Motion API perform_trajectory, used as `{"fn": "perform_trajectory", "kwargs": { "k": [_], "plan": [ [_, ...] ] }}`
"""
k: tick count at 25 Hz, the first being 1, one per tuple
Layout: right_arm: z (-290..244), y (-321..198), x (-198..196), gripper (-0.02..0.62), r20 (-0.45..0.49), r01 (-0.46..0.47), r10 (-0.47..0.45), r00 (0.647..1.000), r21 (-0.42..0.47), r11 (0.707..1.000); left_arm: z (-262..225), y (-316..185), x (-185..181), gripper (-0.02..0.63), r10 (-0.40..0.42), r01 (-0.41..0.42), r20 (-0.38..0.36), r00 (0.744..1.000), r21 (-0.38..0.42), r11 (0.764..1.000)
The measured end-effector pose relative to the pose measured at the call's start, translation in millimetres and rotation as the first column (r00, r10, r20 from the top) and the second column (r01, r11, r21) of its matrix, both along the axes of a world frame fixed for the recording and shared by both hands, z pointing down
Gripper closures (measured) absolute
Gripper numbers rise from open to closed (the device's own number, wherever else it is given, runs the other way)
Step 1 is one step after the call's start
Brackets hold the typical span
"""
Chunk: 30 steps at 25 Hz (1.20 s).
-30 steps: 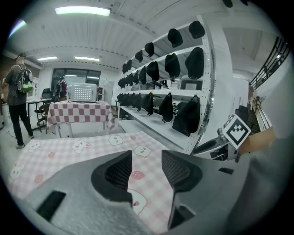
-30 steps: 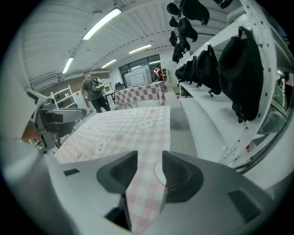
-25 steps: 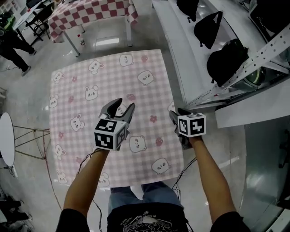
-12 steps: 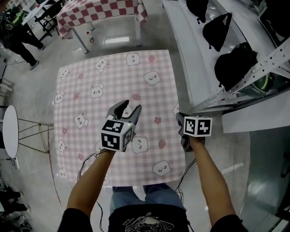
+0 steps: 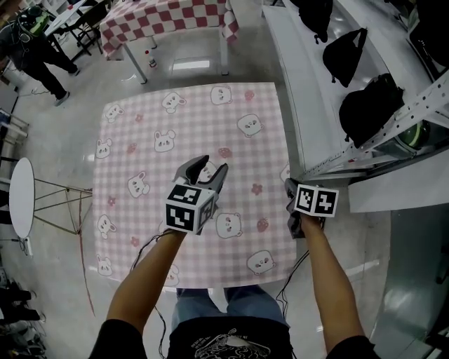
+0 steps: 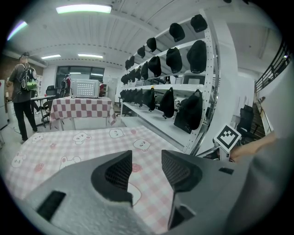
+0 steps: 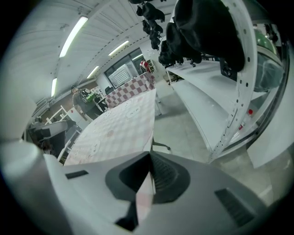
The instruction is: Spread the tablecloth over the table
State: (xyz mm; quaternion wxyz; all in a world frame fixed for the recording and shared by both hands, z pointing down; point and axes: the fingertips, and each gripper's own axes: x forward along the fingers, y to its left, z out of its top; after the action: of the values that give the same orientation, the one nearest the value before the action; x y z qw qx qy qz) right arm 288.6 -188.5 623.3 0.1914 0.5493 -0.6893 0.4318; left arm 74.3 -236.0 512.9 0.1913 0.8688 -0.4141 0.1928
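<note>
Head view looks down on a long white shelf (image 5: pixel 298 98) along the right-hand wall, carrying black bags (image 5: pixel 368 109) set in a row; the left gripper view shows more tiers of that shelving, each loaded with the same dark bags; nearer, the tablecloth (image 5: pixel 189 133), pink-and-white check dotted with little cartoon animal faces, lies flat over the bench and hides its top completely, its near edge hanging in front of the person's legs; the left claw (image 5: pixel 210 165) hovers over the middle of the cloth with its jaws partly apart and nothing between them; the right claw (image 5: pixel 290 188) sits at the cloth's right edge with its jaws pressed together on a fold of that edge, the pale fabric pinched between the pads in the right gripper view; around the bench the floor (image 5: pixel 63 119) is grey and glossy; a second bench under a red-and-white checked cloth (image 5: pixel 168 17) stands beyond; a person (image 5: pixel 35 42) stands at the far left, and a small round white table (image 5: pixel 21 196) on thin legs stands to the left.
</note>
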Motion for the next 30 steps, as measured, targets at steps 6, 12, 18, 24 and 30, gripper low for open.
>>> {"fn": "perform_trajectory", "kwargs": {
  "k": [6, 12, 18, 24, 30],
  "plan": [
    [-16, 0, 14, 0.552, -0.090, -0.001, 0.004, 0.996, 0.037, 0.999, -14, 2, 5, 0.405, -0.008, 0.008, -0.001, 1.000, 0.016, 1.000],
    [-76, -15, -2, 0.523, -0.118, 0.097, -0.081, 0.990, 0.137, 0.986, -54, -4, 0, 0.405, -0.051, 0.051, -0.004, 0.999, 0.057, 0.997],
    [-169, -18, -44, 0.573, -0.128, 0.168, -0.138, 0.982, 0.265, 0.950, -105, 21, -24, 0.414, -0.072, 0.072, -0.008, 0.997, 0.062, 0.995],
    [-252, -24, -100, 0.591, -0.131, 0.227, -0.190, 0.973, 0.389, 0.893, -160, 26, -72, 0.444, -0.145, 0.144, -0.002, 0.989, 0.137, 0.980],
    [-316, -13, -159, 0.591, -0.135, 0.276, -0.241, 0.961, 0.489, 0.827, -209, 37, -122, 0.527, -0.195, 0.186, 0.016, 0.981, 0.232, 0.955]
  ]
}}
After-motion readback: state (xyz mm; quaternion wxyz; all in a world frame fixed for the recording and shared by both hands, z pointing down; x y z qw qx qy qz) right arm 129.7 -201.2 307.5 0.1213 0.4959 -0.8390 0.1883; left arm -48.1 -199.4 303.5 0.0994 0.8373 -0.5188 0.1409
